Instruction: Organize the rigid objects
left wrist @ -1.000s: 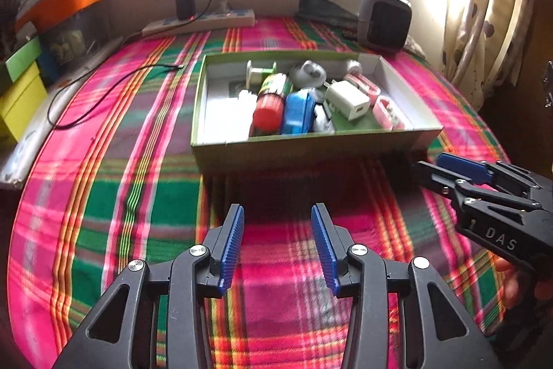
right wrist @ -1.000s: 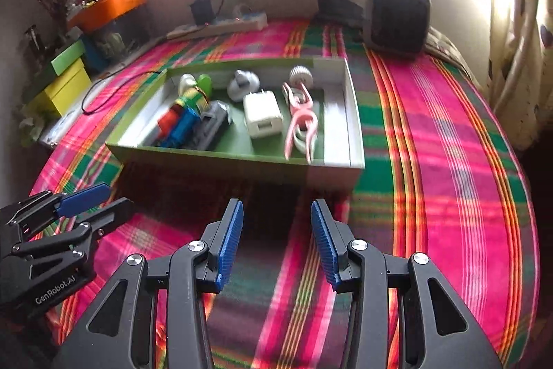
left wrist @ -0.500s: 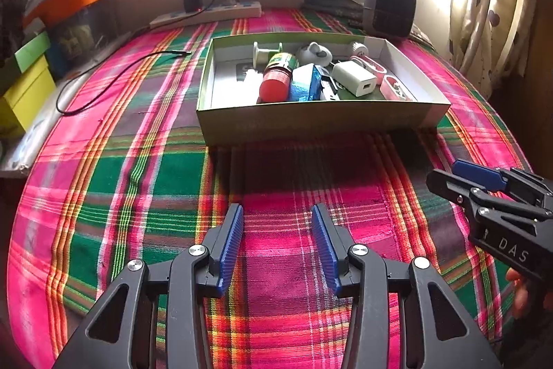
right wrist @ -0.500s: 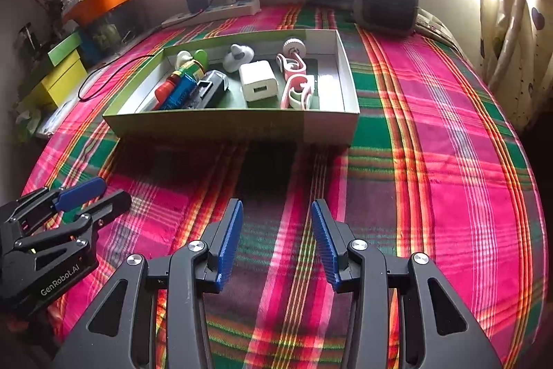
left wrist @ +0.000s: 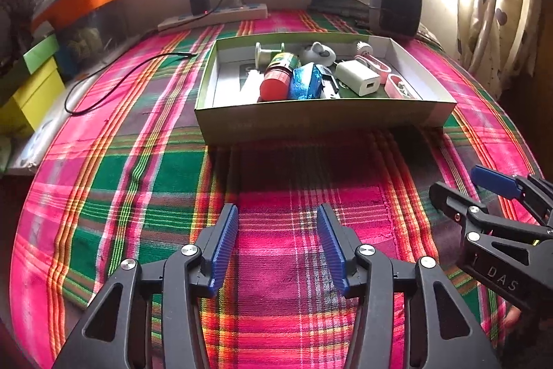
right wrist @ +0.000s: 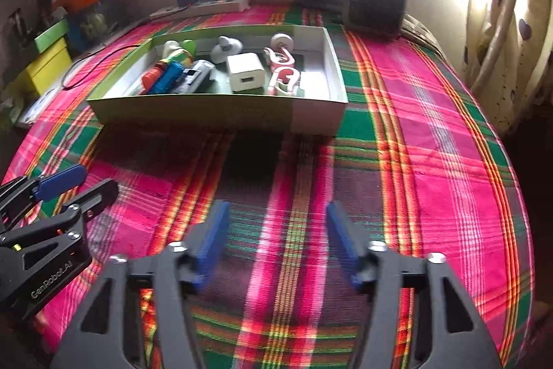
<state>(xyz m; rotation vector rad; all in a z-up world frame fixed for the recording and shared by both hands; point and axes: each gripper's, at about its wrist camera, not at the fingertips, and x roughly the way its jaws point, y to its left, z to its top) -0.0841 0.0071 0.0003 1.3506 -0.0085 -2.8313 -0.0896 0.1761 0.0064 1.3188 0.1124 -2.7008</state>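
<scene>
So both grippers hang over the plaid cloth (left wrist: 138, 182) with nothing in them: the left gripper (left wrist: 277, 230) and the right gripper (right wrist: 276, 223) each have their blue fingers spreading apart, only fabric between them. The green box (left wrist: 321, 123) sits further back, well apart from both, holding the red bottle (left wrist: 274, 85), white charger (right wrist: 246, 71) and pink clips (right wrist: 281, 68).

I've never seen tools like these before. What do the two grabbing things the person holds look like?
Both are black plastic frames with triangular cut-outs and silver screws. The left gripper has ribbed blue pads on its jaws; so does the right gripper. White lettering shows on their sides: "GenRobot.AI" on the left, "DAS" on the right. No cables or sleeves show.
</scene>
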